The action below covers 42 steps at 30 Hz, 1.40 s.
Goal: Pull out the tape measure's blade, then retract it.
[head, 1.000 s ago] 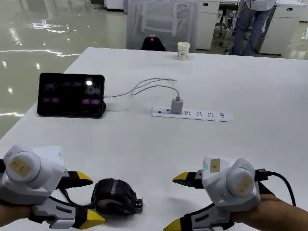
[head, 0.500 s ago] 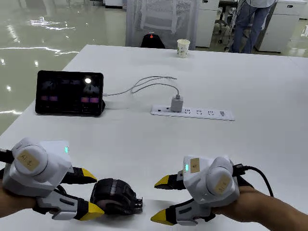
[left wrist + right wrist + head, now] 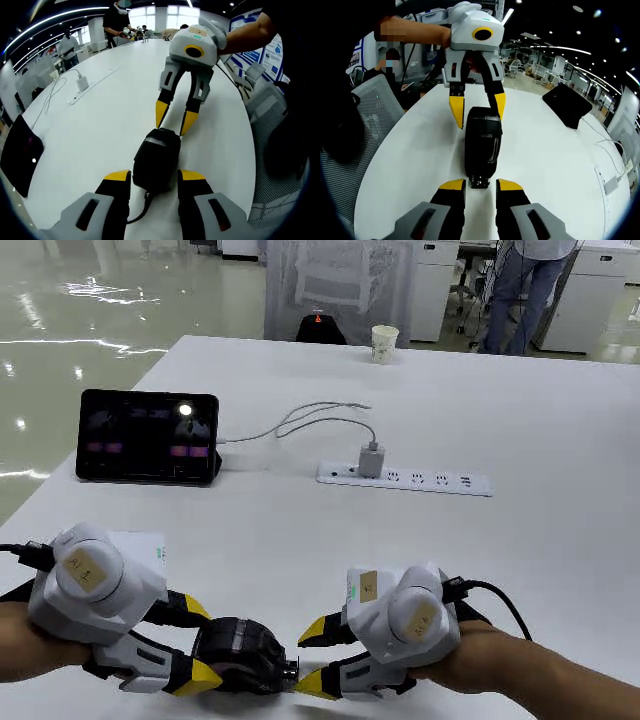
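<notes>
Head view: on the white counter (image 3: pixel 560 440) the tape measure (image 3: pixel 245 652) lies at the near edge. The left tool (image 3: pixel 201 643) grips its black body from both sides. The right tool (image 3: pixel 310 658) sits just beside its blade end, jaws a narrow gap apart. Farther back are a dark tablet (image 3: pixel 148 436), a power strip (image 3: pixel 430 481) with a charger (image 3: pixel 370 458) and white cable (image 3: pixel 310 420), and a paper cup (image 3: pixel 384 343). A second ago the right tool was well apart from the tape measure (it has since closed in). The tan stickers (image 3: pixel 83 568) on both tools are too small to read.

Left gripper view: its jaws press the case's sides, and the right tool's yellow tips face it.

Right gripper view: the blade's hook end sits between the narrowly parted jaws (contact unclear).
</notes>
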Each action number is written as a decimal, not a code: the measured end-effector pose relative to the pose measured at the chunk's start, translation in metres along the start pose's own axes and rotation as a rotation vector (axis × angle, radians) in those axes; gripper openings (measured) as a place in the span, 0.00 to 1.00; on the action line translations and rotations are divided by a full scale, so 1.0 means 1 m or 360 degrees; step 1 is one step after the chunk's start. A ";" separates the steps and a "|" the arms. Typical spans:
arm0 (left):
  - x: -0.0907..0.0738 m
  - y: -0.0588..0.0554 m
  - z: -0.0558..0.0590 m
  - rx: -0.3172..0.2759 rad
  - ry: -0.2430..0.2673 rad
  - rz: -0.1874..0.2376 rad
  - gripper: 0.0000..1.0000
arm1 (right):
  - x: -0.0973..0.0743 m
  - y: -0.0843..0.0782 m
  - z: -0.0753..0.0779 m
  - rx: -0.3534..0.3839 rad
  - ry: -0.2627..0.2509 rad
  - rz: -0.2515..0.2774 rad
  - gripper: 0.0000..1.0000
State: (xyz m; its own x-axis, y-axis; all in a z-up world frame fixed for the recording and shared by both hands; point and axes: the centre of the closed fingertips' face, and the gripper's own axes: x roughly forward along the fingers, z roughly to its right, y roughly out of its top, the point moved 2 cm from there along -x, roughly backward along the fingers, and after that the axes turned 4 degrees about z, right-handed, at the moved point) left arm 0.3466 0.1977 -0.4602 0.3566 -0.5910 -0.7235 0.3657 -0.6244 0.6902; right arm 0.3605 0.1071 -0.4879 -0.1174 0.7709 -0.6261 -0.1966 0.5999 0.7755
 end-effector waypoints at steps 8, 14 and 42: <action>0.007 0.001 -0.003 0.0032 -0.0031 -0.0014 0.28 | 0.012 -0.007 -0.002 -0.0006 0.0052 -0.0055 0.15; 0.008 0.000 -0.004 0.0045 -0.0044 -0.0015 0.28 | 0.016 -0.007 -0.001 0.0017 0.0053 -0.0057 0.12; 0.006 0.002 0.000 0.0078 -0.0089 -0.0013 0.25 | 0.015 -0.008 -0.001 0.0005 0.0085 -0.0067 0.09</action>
State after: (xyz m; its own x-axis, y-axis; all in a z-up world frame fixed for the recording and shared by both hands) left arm 0.3500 0.1929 -0.4634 0.3044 -0.6126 -0.7294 0.3256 -0.6527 0.6840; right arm 0.3597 0.1132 -0.5036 -0.1607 0.7324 -0.6617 -0.1993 0.6325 0.7485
